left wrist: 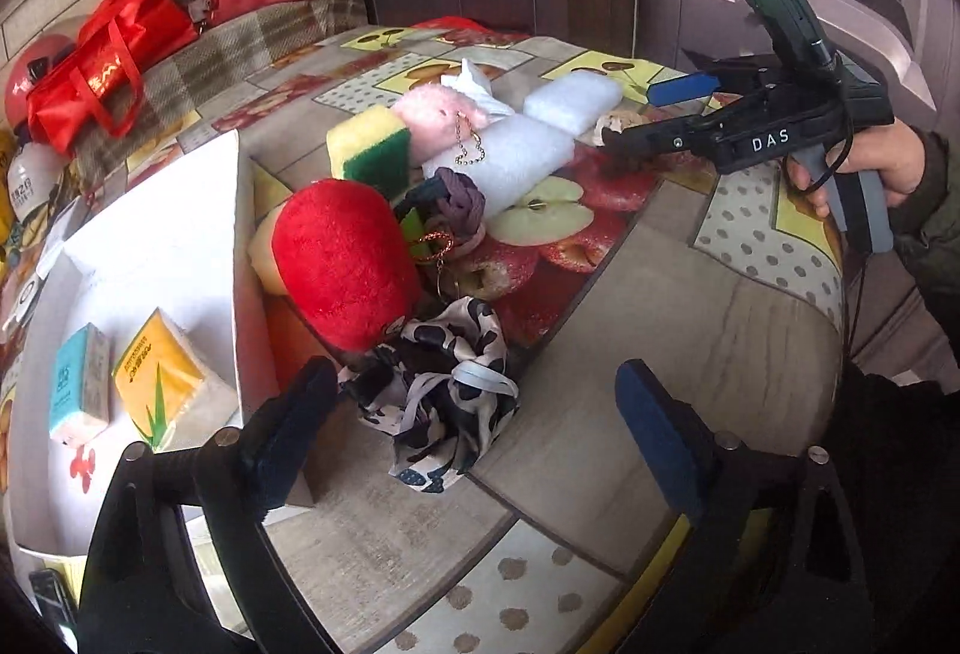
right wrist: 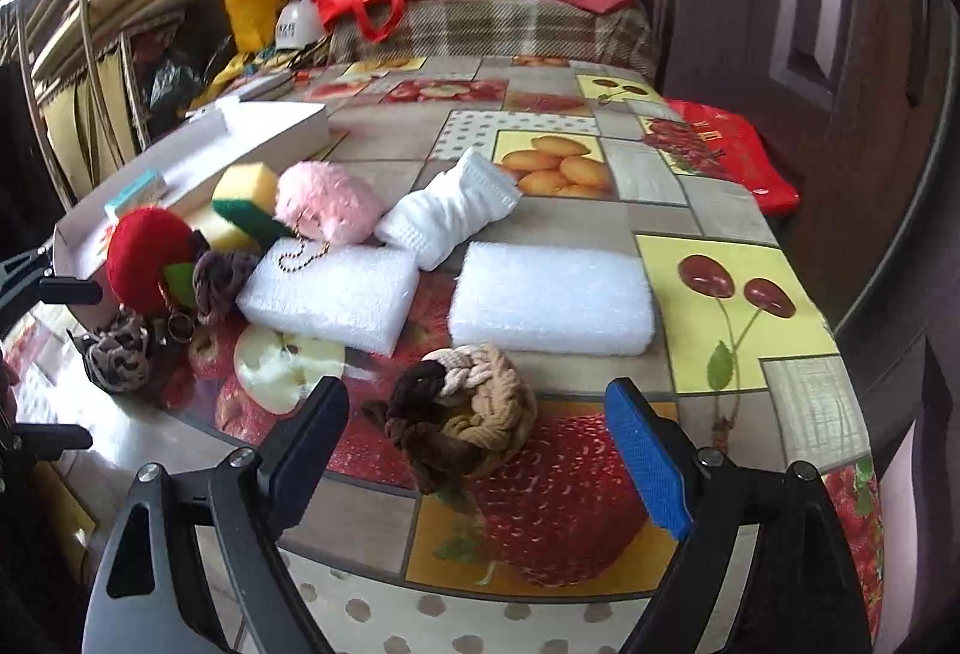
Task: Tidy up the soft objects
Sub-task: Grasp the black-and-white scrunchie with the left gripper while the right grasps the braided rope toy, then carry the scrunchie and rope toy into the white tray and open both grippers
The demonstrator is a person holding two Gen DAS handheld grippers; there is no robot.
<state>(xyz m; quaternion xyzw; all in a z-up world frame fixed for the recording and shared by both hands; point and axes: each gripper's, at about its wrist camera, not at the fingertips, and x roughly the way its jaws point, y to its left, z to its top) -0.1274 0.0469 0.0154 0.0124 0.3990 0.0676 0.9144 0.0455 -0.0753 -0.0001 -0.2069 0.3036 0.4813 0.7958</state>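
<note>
The left gripper (left wrist: 474, 414) hangs with its jaws spread wide and holding nothing, just over a black-and-white cow-print fabric scrunchie (left wrist: 447, 402) that lies on the fruit-patterned oilcloth table (left wrist: 690, 306), beside a round red plush apple toy (left wrist: 348, 258) leaning against the wall of a shallow white cardboard box (left wrist: 198, 234). Inside the box lie a yellow tissue packet (left wrist: 159, 372) and a blue-and-white tissue packet (left wrist: 81, 384). The right gripper (right wrist: 477, 444) is likewise released and empty, its fingers either side of a braided brown-and-cream rope scrunchie (right wrist: 462, 420) resting on the table. Behind it sit two white foam blocks (right wrist: 552, 306), a white knitted sock (right wrist: 450, 213), a fluffy pink pompom with a bead chain (right wrist: 327, 201) and a yellow-and-green scouring sponge (right wrist: 246, 201), all outside the box
</note>
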